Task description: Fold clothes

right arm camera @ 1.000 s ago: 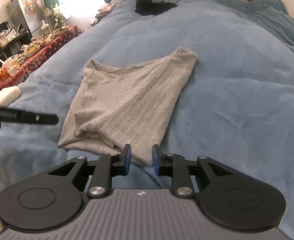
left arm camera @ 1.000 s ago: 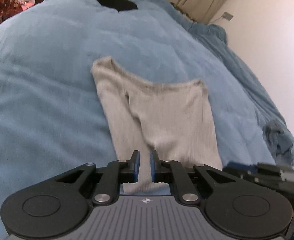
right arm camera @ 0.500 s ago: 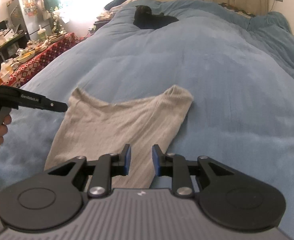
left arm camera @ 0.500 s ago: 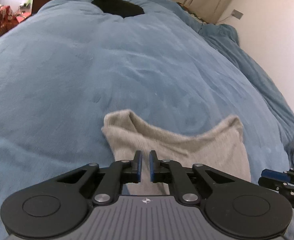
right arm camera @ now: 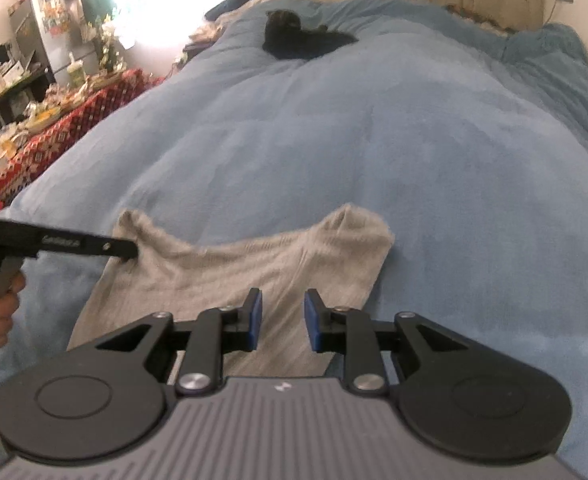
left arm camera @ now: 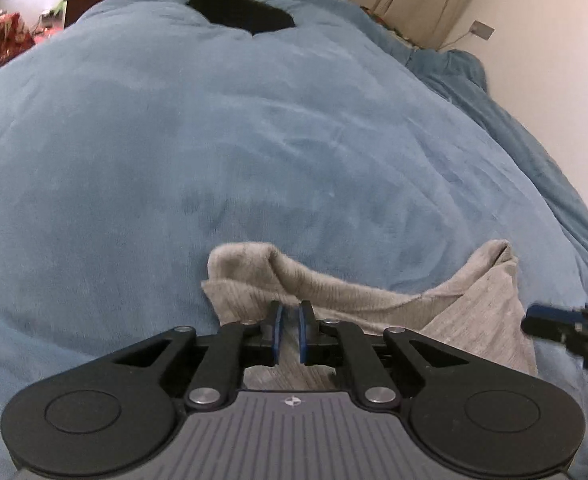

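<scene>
One grey knit garment (right arm camera: 249, 268) lies on the bed (right arm camera: 374, 128), just ahead of both jaws. Left gripper (left arm camera: 288, 334): nearly shut, apparently pinching cloth. Right gripper (right arm camera: 281, 322): part open, empty. Fabric is light and limp; grip corners or hems.

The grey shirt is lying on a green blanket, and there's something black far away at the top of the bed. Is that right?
Not quite. The blanket is blue, not green, as the right wrist view shows. The grey shirt does lie on it, and something black sits at the far end.
</scene>
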Demonstrator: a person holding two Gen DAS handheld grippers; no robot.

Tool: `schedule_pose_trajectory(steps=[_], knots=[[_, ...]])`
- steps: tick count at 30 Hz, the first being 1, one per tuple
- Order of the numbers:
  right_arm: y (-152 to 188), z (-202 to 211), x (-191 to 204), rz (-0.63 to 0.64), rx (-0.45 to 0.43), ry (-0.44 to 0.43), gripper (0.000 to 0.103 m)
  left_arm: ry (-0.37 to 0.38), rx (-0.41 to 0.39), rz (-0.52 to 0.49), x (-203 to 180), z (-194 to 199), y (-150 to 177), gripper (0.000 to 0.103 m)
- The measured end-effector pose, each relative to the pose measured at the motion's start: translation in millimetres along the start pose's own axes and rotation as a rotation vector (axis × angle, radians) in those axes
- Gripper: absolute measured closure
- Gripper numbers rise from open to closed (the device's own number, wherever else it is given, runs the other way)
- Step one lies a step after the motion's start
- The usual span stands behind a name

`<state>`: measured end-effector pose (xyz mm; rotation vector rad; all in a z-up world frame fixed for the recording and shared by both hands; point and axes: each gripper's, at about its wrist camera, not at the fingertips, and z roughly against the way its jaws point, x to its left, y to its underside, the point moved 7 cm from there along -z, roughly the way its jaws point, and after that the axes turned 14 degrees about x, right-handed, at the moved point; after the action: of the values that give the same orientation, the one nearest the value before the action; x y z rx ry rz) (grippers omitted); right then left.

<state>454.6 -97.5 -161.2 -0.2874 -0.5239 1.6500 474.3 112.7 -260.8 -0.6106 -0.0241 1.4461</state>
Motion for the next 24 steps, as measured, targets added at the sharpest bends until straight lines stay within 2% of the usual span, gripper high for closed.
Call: schedule_pose_trajectory(steps=[5, 10, 14, 17, 20, 22, 24], knots=[[-19.7, -24.8, -10.4, -0.028, -0.001, 0.009, 0.078, -0.008, 0.031, 0.011, 4.5, -19.9, 0.3, 0.093], [-17.7, -55.1, -15.1, -0.032, 0.041, 0.03, 0.078, -0.001, 0.002, 0.015, -0.1, -3.5, 1.7, 0.093], [-16.9, -33.7, -9.9, -0.043, 0.001, 0.017, 0.078, 0.041, -0.017, 0.024, -7.8, 23.8, 10.3, 0.093], [-7.3, -10.1, 1.0, -0.038, -0.016, -0.01, 0.078, 0.115, -0.03, 0.025, -27.0, 46.4, 22.6, 0.093], [15.6, 8.3, 22.1, 0.016, -0.003, -0.004, 0.08, 0.165, -0.016, 0.001, -52.3, 57.8, 44.7, 0.093], [34.5, 12.8, 34.2, 0.04, 0.014, 0.004, 0.087, 0.174, -0.002, -0.018, -66.5, 57.1, 61.6, 0.093], [53.9, 15.7, 42.2, 0.041, 0.036, -0.009, 0.087, 0.197, 0.037, -0.019, -78.2, 50.5, 80.2, 0.093]])
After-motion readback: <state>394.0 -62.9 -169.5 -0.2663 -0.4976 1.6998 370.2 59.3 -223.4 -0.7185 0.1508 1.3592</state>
